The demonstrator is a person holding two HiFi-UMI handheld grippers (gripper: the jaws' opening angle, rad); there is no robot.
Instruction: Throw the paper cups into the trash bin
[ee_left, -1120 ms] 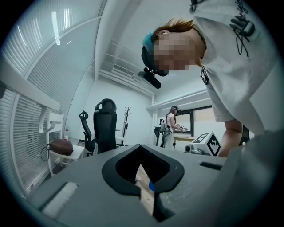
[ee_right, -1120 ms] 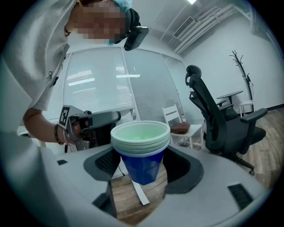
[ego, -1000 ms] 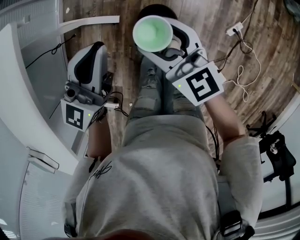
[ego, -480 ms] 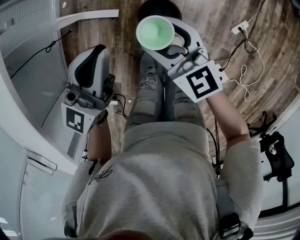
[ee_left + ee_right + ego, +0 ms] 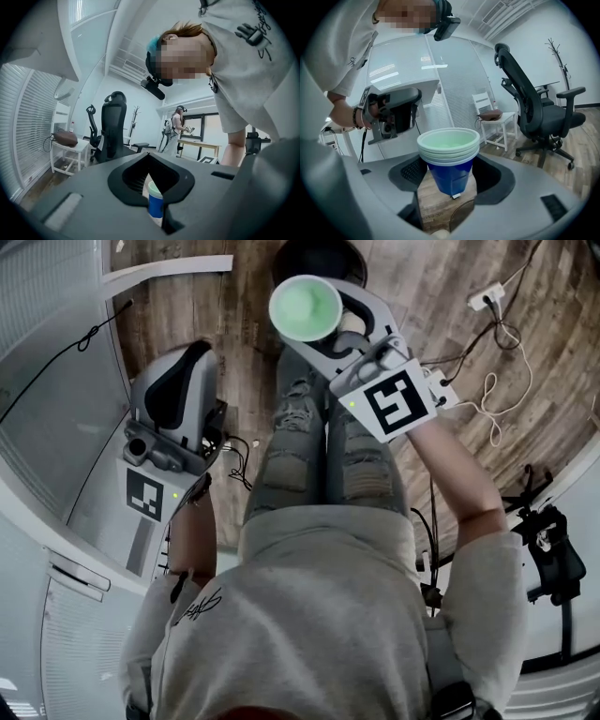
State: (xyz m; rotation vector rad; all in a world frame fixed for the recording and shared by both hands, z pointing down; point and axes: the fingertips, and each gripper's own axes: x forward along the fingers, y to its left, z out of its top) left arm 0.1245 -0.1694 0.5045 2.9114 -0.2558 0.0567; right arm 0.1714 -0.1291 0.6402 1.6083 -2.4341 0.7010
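Since 0.5 s ago the trash bin (image 5: 323, 257) has slid further into the top of the head view, and the left tool (image 5: 173, 395) sits a little lower in frame. The right tool (image 5: 321, 326) pinches a nested stack of paper cups (image 5: 306, 307) (blue outside, pale green inside, at least 3 rims showing), upright above the wooden floor (image 5: 234, 324), with the dark bin just beyond it. The left tool's 2 jaws are pressed almost together, holding nothing.
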